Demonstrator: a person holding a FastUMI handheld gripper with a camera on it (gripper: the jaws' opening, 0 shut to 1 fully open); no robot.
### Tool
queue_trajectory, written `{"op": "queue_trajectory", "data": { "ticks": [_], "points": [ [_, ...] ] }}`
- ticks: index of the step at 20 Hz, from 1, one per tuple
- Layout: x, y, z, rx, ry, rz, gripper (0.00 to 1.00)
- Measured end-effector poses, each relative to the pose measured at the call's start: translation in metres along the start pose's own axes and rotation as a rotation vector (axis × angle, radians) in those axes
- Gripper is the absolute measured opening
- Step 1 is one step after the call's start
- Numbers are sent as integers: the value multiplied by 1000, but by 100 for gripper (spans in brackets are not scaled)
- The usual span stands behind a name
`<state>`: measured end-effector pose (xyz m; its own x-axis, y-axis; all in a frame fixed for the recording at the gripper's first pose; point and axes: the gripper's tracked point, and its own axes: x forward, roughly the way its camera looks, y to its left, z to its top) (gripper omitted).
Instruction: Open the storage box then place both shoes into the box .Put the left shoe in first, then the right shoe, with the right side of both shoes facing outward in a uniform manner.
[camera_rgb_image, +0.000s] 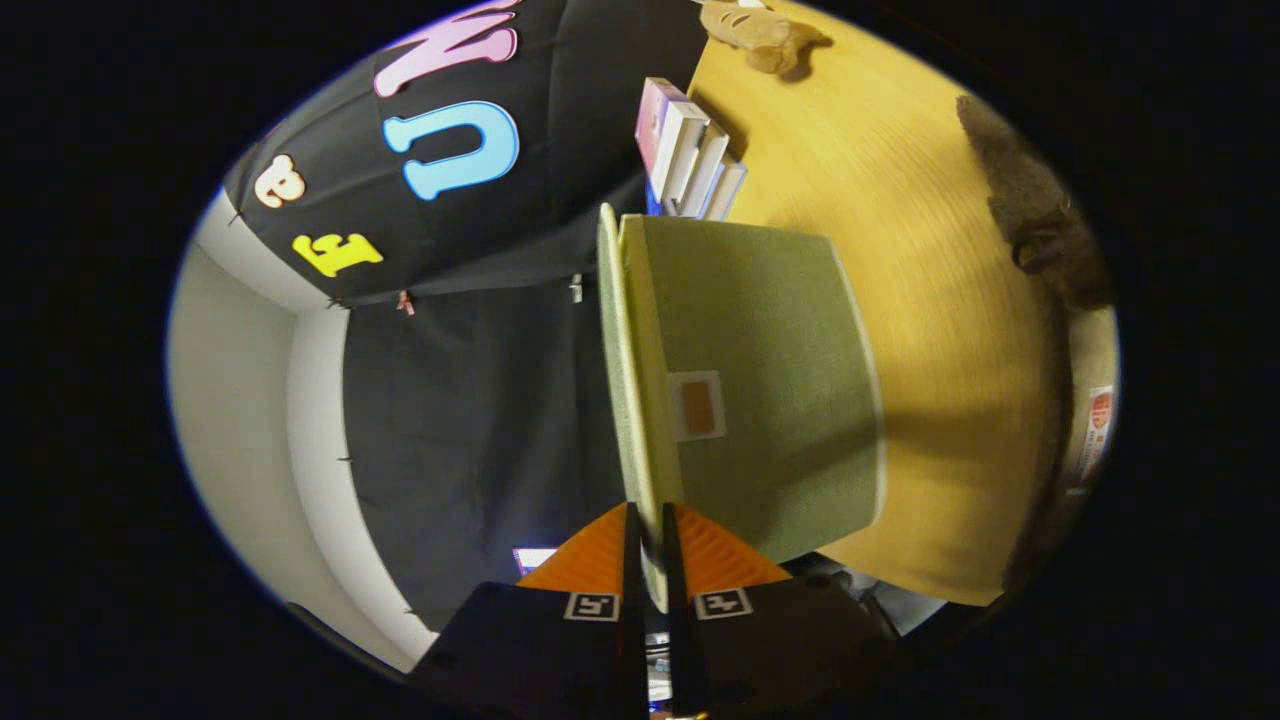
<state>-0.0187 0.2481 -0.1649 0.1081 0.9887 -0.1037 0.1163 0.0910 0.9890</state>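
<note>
So the gripper (648, 545) has its orange fingers (590, 560) pinched down on the edge of the box lid (618, 380), one pad each side, nearly closed. The green box (770, 390) runs straight ahead of the fingers on the wooden table (920, 250). Beyond it are some books (688, 150), a plush toy (760, 35) further still.

Single view, from a camera riding on the gripper (645, 535), looking forward along its two fingers. View rolled about a quarter turn: table (900, 300) stands upright on one side, booth wall on the other. Very near the box (760, 380) (its lid edge sits between the orange fingers (590, 560)). Books (690, 150) beyond.
</note>
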Motion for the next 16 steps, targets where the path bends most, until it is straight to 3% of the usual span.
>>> {"op": "queue_trajectory", "data": {
  "ticks": [1, 4, 9, 16],
  "points": [
    [4, 5, -4, 13, 14, 3, 12],
    [10, 20, -5, -14, -1, -20, 6],
    [23, 45, -10, -111, -12, -128, 6],
    [74, 134, -11, -206, -4, -136, 6]
  ]
}}
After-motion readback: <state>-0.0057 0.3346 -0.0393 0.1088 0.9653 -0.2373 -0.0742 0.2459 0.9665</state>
